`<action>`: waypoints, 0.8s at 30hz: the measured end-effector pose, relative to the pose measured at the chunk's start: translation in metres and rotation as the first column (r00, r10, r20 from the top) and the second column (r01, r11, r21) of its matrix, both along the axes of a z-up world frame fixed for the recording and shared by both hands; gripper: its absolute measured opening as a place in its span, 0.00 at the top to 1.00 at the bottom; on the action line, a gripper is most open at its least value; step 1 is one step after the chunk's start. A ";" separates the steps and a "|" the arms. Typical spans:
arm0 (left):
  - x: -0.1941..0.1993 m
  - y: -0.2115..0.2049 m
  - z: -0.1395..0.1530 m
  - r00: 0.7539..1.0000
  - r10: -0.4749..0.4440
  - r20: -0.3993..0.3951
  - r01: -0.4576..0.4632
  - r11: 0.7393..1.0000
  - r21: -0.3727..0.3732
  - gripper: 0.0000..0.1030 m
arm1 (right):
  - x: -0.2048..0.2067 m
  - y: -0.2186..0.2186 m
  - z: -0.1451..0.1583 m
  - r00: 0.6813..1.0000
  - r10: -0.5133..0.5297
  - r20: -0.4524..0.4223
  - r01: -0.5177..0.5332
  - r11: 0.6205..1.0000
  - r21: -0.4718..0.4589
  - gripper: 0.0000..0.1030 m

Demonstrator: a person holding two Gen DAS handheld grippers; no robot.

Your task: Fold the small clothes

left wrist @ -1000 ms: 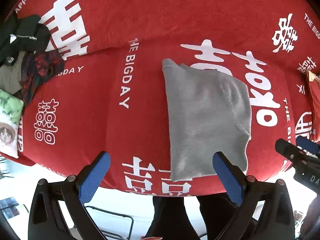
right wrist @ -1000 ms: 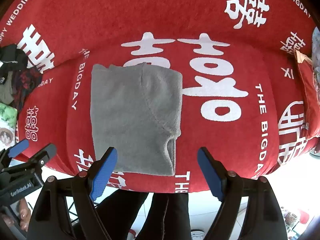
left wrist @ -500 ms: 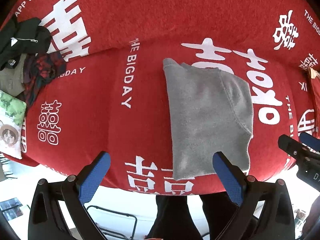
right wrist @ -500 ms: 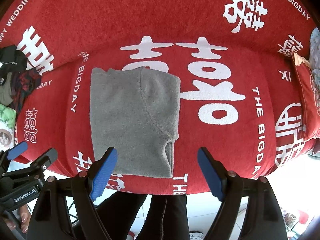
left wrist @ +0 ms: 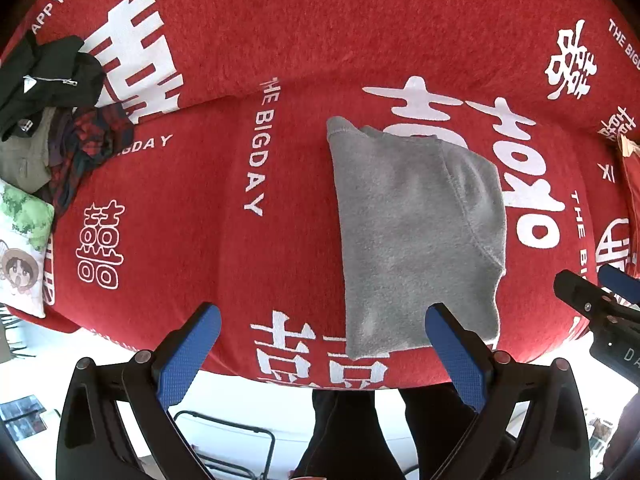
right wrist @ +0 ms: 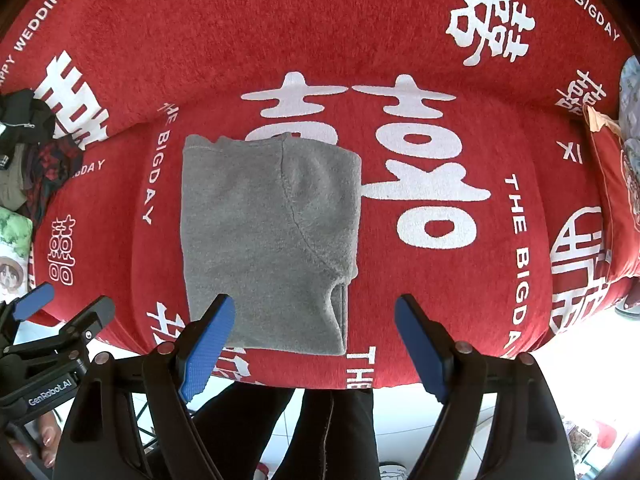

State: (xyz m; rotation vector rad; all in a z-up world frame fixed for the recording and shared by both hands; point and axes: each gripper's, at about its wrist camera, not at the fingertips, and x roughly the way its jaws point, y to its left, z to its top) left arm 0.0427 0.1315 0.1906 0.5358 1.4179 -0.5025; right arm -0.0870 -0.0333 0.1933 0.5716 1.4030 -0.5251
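still, nothing differs: both claws [left wrist: 322, 346] [right wrist: 316, 336] hang apart above the folded grey garment [right wrist: 268, 236].

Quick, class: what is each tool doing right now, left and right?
Left tool: open, holding nothing, above the folded grey garment.
Right tool: open, holding nothing, above the same garment.

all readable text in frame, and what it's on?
"THE BIGDAY": red sofa cover, printed several times.
"HAPPY WEDDING": same cover, upper left, first letter cut off.
"XI": cover, right side.
White double-happiness characters: all over the cover.
"GenRobot.AI": left gripper body.
Label on the black garment: too small to read.
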 end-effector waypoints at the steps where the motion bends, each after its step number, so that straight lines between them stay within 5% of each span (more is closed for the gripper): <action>1: 0.000 0.000 0.000 1.000 0.000 -0.001 0.000 1.000 0.001 0.01 | 0.000 0.000 0.000 1.000 0.000 0.000 0.000 1.000 0.000 0.18; 24: 0.002 0.000 0.003 1.000 -0.007 0.004 0.007 1.000 0.001 0.01 | 0.001 0.001 0.000 1.000 -0.004 -0.001 0.004 1.000 0.000 0.18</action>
